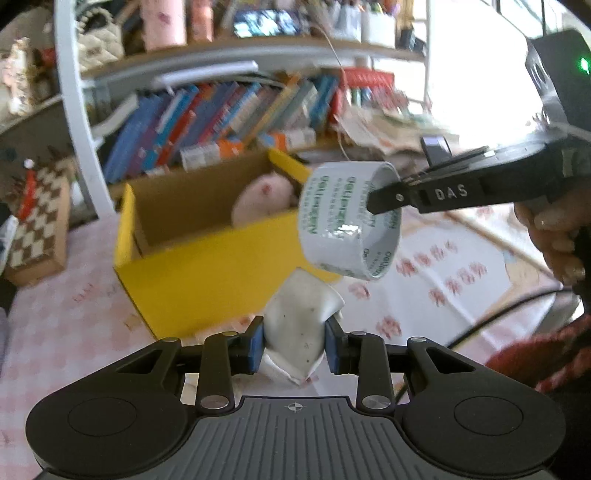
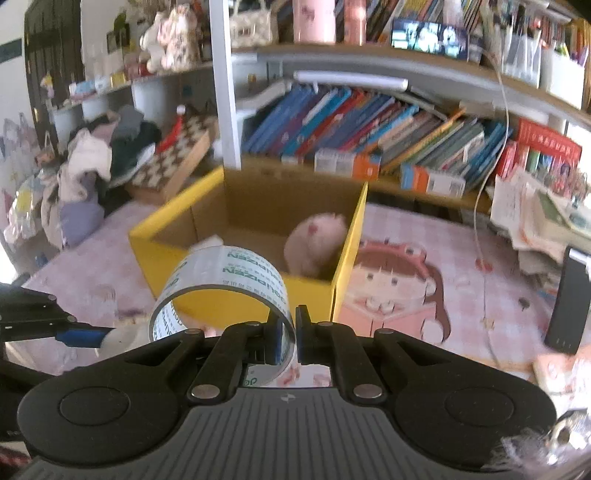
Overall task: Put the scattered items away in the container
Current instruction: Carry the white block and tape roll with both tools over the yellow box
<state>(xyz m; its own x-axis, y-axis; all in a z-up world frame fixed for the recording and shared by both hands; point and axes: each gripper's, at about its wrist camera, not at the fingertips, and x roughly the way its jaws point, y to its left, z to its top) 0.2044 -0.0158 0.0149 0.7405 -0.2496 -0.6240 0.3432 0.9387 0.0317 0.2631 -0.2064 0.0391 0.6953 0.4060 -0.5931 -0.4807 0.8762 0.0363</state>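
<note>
Tape roll in right tongs, green print unreadable

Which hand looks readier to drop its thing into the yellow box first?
Probably the right. Its gripper holds the tape roll raised near the yellow box's open top, while the left gripper holds the white pouch lower, before the box's front wall.

Landmark: row of books leaning on the lower shelf.
Chessboard box: left of the books, tilted.
Clothes pile: further left, beyond the chessboard box.
Paper stack: right of the books.
White cable: hanging across the books' right end.
Pink cylinder: shelf above the books.
</note>
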